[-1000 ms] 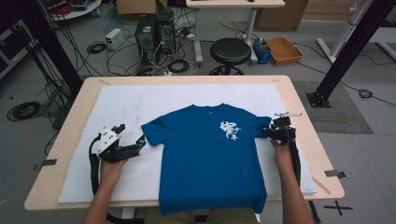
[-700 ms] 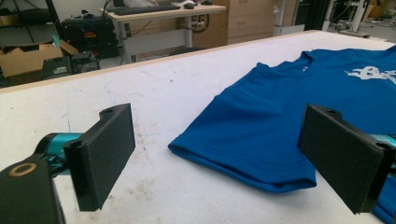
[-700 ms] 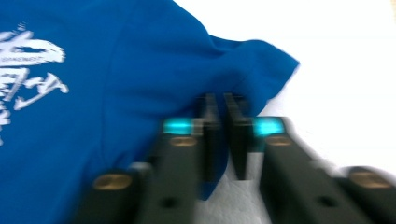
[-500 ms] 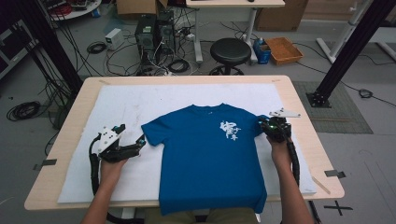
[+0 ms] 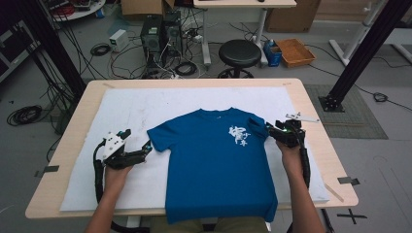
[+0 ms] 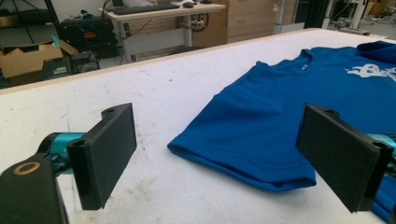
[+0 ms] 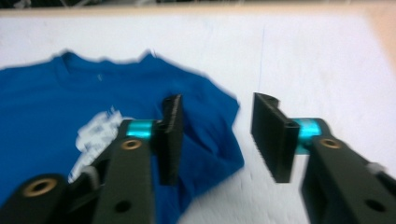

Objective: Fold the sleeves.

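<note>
One blue T-shirt (image 5: 218, 162) lies flat on the white-covered tabletop (image 5: 145, 104), its two sleeves spread. Two tools flank it: the left tool (image 5: 142, 150), jaws wide apart, sits just beside the left sleeve; the right tool (image 5: 273, 131), jaws parted, straddles the right sleeve's edge.
</note>
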A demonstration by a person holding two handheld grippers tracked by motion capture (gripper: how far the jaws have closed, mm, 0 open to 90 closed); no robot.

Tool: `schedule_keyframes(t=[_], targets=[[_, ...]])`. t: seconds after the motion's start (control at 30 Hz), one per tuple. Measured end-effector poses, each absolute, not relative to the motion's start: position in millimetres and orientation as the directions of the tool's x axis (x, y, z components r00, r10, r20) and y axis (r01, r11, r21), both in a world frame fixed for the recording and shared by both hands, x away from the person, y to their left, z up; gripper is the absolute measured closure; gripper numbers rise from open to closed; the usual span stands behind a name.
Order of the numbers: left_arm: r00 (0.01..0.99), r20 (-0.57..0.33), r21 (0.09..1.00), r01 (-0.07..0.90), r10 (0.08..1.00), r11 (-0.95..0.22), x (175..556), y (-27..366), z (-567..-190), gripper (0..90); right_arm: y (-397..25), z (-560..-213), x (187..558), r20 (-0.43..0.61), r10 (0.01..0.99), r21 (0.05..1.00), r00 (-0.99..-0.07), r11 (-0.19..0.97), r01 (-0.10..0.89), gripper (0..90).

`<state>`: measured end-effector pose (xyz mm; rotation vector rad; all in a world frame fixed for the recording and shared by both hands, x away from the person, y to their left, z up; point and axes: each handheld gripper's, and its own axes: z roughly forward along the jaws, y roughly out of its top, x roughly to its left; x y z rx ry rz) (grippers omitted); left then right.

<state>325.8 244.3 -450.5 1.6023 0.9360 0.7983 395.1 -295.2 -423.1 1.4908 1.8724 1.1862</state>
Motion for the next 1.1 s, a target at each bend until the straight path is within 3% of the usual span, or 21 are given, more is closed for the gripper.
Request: schedule_keyframes(t=[0.13,0.17,0.23,0.27,0.33,0.4,0.47,0.5,0.53,0.57,0.6,0.63,0.67,0.77,0.83,0.9,0.97,1.07,1.1], targets=[[0.468,0.040,0.976,0.171,0.883,-0.135,326,244,-450,12.4,-291,-433,403,0.143,0.944,0.797,-0.296,0.067,0.600,47.1],[0.468,0.038,0.976,0.171,0.883,-0.133,326,244,-451,12.4,-291,-441,409,0.135,0.963,0.749,-0.231,0.053,0.660,47.1],[0.469,0.042,0.976,0.170,0.882,-0.137,326,243,-451,12.4,-292,-446,411,0.170,0.960,0.728,-0.222,0.030,0.685,52.1],[0.469,0.042,0.976,0.170,0.882,-0.137,326,243,-451,12.4,-295,-448,411,0.172,0.954,0.723,-0.244,0.046,0.690,75.5],[0.469,0.042,0.976,0.170,0.882,-0.137,326,243,-451,12.4,-293,-446,410,0.174,0.941,0.737,-0.289,0.070,0.672,87.6],[0.469,0.042,0.976,0.170,0.882,-0.137,326,243,-450,12.4,-291,-443,408,0.129,0.941,0.762,-0.313,0.109,0.639,87.8],[0.469,0.043,0.976,0.170,0.882,-0.138,326,243,-450,12.4,-279,-427,400,0.066,0.912,0.835,-0.404,0.171,0.523,87.7],[0.468,0.042,0.976,0.171,0.883,-0.137,326,243,-451,12.4,-275,-423,398,0.093,0.874,0.855,-0.477,0.175,0.488,86.3],[0.468,0.042,0.976,0.171,0.883,-0.137,326,243,-451,12.4,-275,-423,398,0.093,0.874,0.855,-0.477,0.175,0.488,86.3],[0.467,0.038,0.976,0.172,0.883,-0.133,326,243,-451,12.4,-264,-416,393,0.149,0.778,0.874,-0.611,0.185,0.449,75.9],[0.467,0.038,0.976,0.172,0.883,-0.133,326,243,-451,12.4,-264,-416,393,0.149,0.778,0.874,-0.611,0.185,0.449,75.9],[0.467,0.037,0.977,0.171,0.883,-0.131,326,243,-451,12.4,-258,-410,389,0.157,0.752,0.897,-0.640,0.163,0.412,57.4],[0.467,0.037,0.977,0.171,0.883,-0.131,326,243,-451,12.4,-258,-408,388,0.152,0.776,0.907,-0.613,0.138,0.399,55.1],[0.468,0.040,0.976,0.169,0.883,-0.134,326,243,-451,12.4,-267,-403,385,0.100,0.860,0.917,-0.501,0.116,0.382,56.6],[0.467,0.038,0.976,0.171,0.883,-0.133,326,243,-451,12.4,-270,-404,385,0.092,0.874,0.909,-0.478,0.122,0.398,59.5],[0.466,0.036,0.976,0.172,0.884,-0.130,326,243,-451,12.6,-268,-409,385,0.065,0.863,0.885,-0.501,0.183,0.429,73.8],[0.466,0.037,0.976,0.172,0.884,-0.131,326,243,-451,12.8,-259,-415,387,0.028,0.839,0.854,-0.543,0.262,0.450,79.3],[0.466,0.044,0.975,0.171,0.883,-0.139,326,242,-451,12.8,-248,-425,393,0.007,0.828,0.799,-0.561,0.333,0.501,78.7],[0.467,0.045,0.975,0.170,0.883,-0.140,326,242,-451,12.8,-239,-439,399,-0.011,0.832,0.749,-0.555,0.374,0.546,73.5]])
